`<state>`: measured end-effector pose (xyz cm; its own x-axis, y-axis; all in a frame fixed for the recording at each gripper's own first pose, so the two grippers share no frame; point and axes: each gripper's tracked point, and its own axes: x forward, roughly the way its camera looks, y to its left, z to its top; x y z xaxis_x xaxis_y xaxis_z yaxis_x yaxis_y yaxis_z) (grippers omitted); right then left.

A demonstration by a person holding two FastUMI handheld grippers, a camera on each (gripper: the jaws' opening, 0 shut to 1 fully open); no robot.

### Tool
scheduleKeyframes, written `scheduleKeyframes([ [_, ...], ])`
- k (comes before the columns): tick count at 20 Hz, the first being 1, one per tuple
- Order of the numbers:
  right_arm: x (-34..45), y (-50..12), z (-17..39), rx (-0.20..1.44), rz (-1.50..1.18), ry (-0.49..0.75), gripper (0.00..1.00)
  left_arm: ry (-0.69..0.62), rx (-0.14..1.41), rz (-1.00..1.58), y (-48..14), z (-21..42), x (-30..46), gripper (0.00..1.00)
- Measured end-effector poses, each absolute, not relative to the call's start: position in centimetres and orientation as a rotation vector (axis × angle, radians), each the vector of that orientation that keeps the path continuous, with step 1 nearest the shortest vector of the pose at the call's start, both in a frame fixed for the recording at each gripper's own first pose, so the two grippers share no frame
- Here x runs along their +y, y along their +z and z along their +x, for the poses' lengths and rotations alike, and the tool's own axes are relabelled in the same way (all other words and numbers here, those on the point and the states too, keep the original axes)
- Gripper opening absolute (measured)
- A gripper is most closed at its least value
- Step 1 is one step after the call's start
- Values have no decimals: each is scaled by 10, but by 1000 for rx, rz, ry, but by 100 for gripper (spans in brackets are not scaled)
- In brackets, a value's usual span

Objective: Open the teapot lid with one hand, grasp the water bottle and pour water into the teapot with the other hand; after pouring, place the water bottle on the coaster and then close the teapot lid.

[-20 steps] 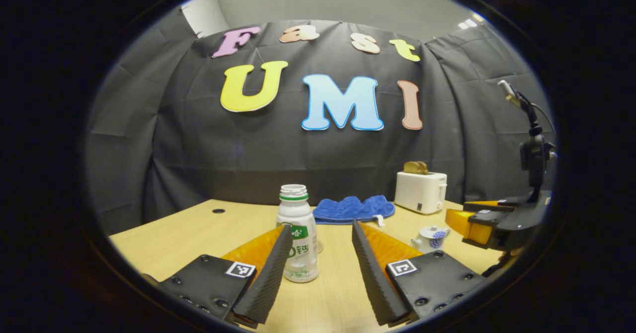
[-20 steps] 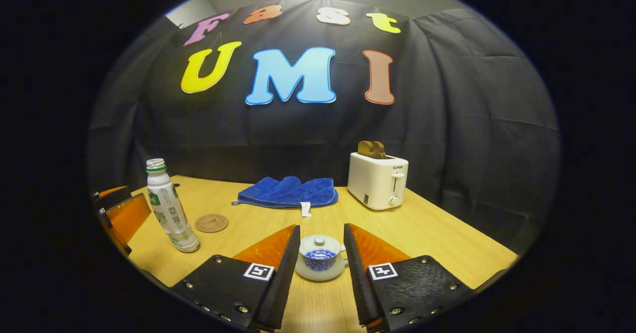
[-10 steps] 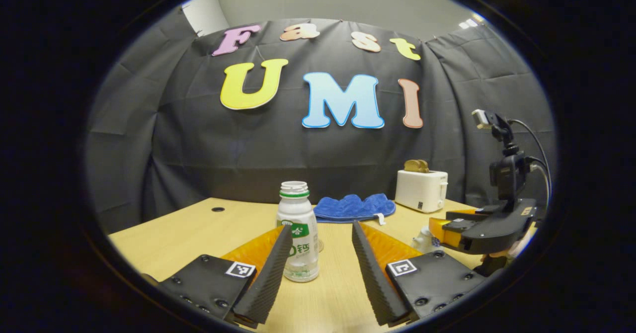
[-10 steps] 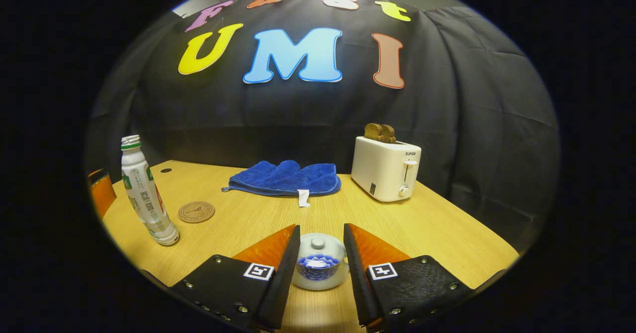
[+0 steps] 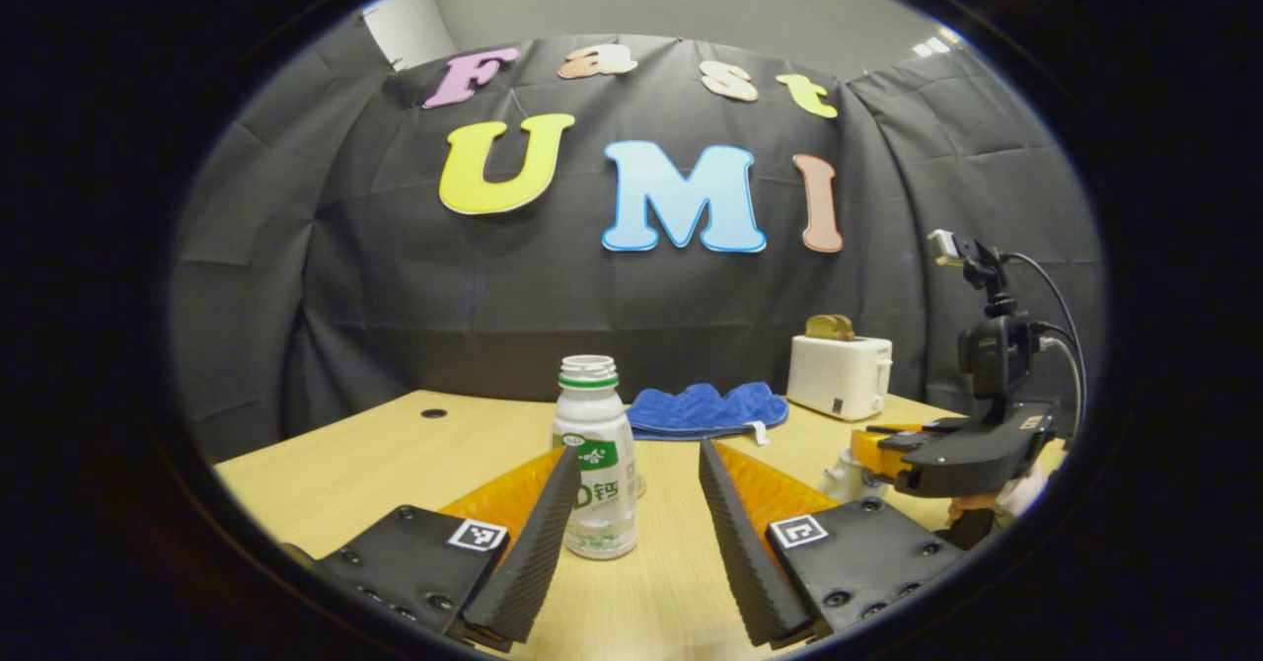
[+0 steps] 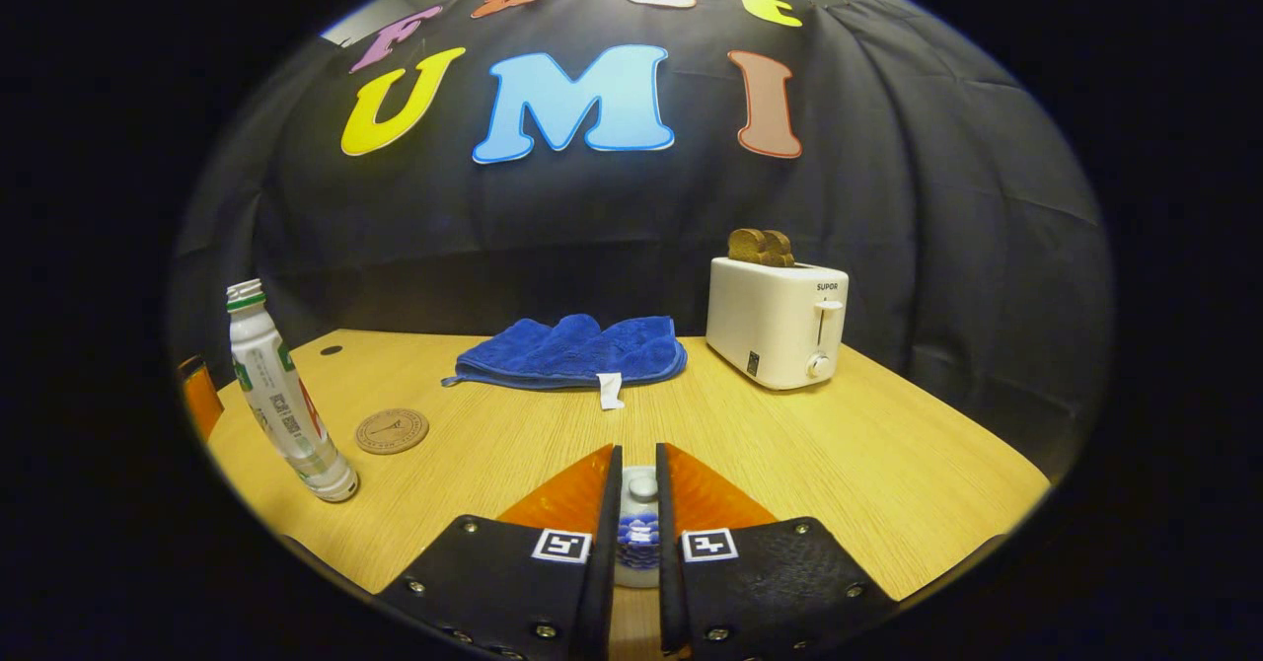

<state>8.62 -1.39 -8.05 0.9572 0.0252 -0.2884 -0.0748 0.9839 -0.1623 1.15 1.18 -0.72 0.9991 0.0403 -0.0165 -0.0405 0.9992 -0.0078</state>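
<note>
Here, a light wooden table (image 6: 839,464) stands in front of a black cloth wall. In the right gripper view, the right gripper (image 6: 636,533) reaches low over the table with its two fingers drawn close together, leaving a narrow gap. A small white teapot (image 6: 638,531) with a blue pattern sits in that gap, and its lid knob (image 6: 642,487) shows between the fingers near their tips. The fingers look pressed against the lid, though contact is hard to confirm.

To the left in this view, an uncapped white bottle (image 6: 279,400) with a green label stands upright on the table. A round brown coaster (image 6: 392,431) lies just beside it, bare. Farther back lies a crumpled blue cloth (image 6: 572,353), and to its right stands a white toaster (image 6: 778,321) with toast (image 6: 760,245) poking out of the top.

In the left gripper view, the left gripper (image 5: 631,513) has its fingers wide apart and holds nothing. The bottle (image 5: 596,474) stands upright just ahead, close to the left finger and partly behind it. At the right of this view, the right gripper (image 5: 893,449) is down at the teapot (image 5: 839,476), and a bit of the hand (image 5: 1002,498) holding it shows below.
</note>
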Motion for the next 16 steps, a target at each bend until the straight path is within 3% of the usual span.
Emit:
scheduleKeyframes([
  [2, -16, -81, 87, 287, -194, 42, 20, 46, 14, -12, -9, 13, 15, 77],
  [3, -16, -80, 85, 287, -174, 39, 7, 48, 16, -12, -9, 13, 17, 77],
  [4, -15, -78, 87, 283, -156, 42, 7, 50, 18, -11, -11, 13, 18, 82],
  [8, -16, -80, 88, 279, -147, 54, 7, 49, 18, -10, -13, 19, 21, 77],
  [12, -16, -78, 89, 257, -101, 72, 7, 41, 26, 5, -19, 27, 23, 92],
  [13, -16, -77, 88, 249, -94, 76, 7, 40, 27, 8, -19, 28, 23, 91],
  [14, -16, -75, 87, 238, -88, 82, 7, 46, 26, 8, -20, 32, 25, 99],
  [16, -15, -69, 86, 211, -87, 93, 7, 40, 37, 5, -26, 40, 26, 100],
])
